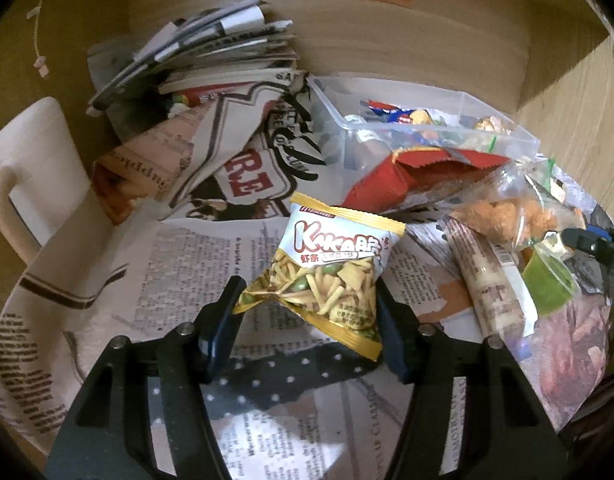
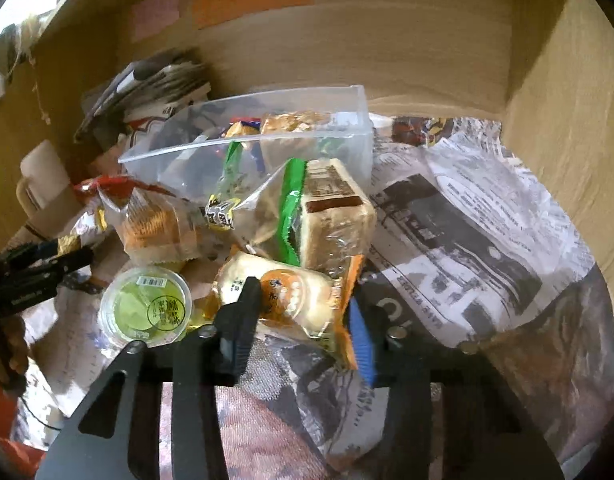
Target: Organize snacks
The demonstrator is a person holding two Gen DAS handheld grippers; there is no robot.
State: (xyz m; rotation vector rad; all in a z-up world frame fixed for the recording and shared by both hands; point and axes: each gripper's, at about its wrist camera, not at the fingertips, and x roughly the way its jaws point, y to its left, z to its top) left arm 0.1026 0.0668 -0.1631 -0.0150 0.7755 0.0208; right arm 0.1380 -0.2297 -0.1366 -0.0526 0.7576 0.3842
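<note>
My left gripper [image 1: 309, 300] is shut on a white and gold Kaka snack bag [image 1: 331, 264], held a little above the newspaper. My right gripper [image 2: 303, 312] is shut on an orange-edged pastry packet [image 2: 291, 296]. A clear plastic box [image 1: 439, 128] with several small snacks in it stands at the back; it also shows in the right wrist view [image 2: 291, 120]. Loose snacks lie between: a red packet [image 1: 411, 176], a bagged sandwich cake [image 2: 335, 212], a green jelly cup [image 2: 147, 308] and a clear bag of biscuits [image 2: 151, 220].
Newspaper [image 1: 179, 264] covers the wooden tabletop. A pile of magazines [image 1: 203, 56] and a cream mug [image 1: 35, 168] stand at the back left. Wooden walls [image 2: 567, 120] close the back and right. The other gripper shows at the left edge of the right wrist view [image 2: 31, 272].
</note>
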